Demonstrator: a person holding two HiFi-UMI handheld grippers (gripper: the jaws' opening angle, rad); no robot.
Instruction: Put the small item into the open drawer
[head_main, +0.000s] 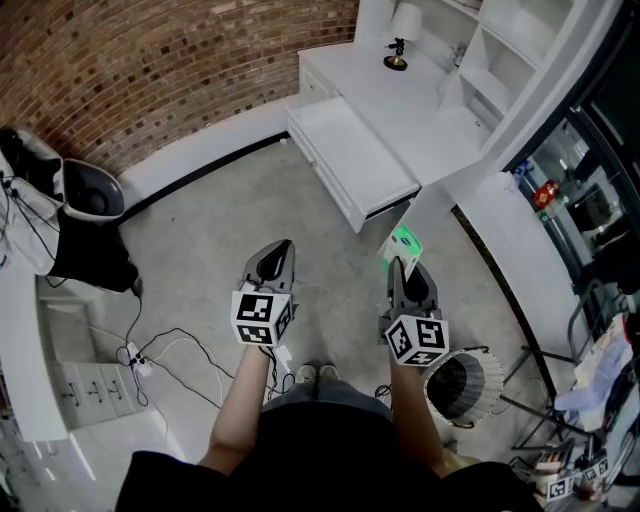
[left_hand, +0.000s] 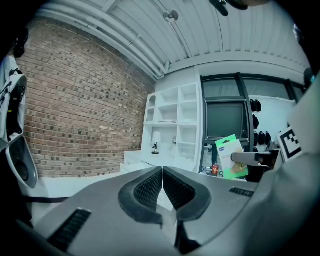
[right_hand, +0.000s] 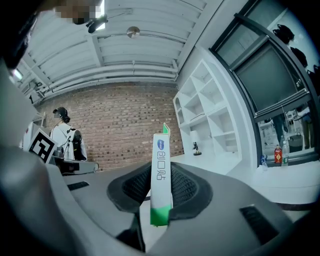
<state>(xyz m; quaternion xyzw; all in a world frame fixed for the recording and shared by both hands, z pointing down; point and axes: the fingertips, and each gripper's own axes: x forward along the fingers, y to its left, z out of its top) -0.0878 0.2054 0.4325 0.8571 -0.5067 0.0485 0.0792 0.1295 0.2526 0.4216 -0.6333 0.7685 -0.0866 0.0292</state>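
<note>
Carrying a small green-and-white box in the right claw.
Its jaws clamp the box upright by its thin sides; the left claw is clenched shut, empty. The open drawer lies ahead of both claws, well apart.

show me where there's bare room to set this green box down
The open drawer is bare inside, room for the green box. The cabinet top between it and the shelves is free up to the figurine. Crowded: cables on the floor at left, wire basket at right.
</note>
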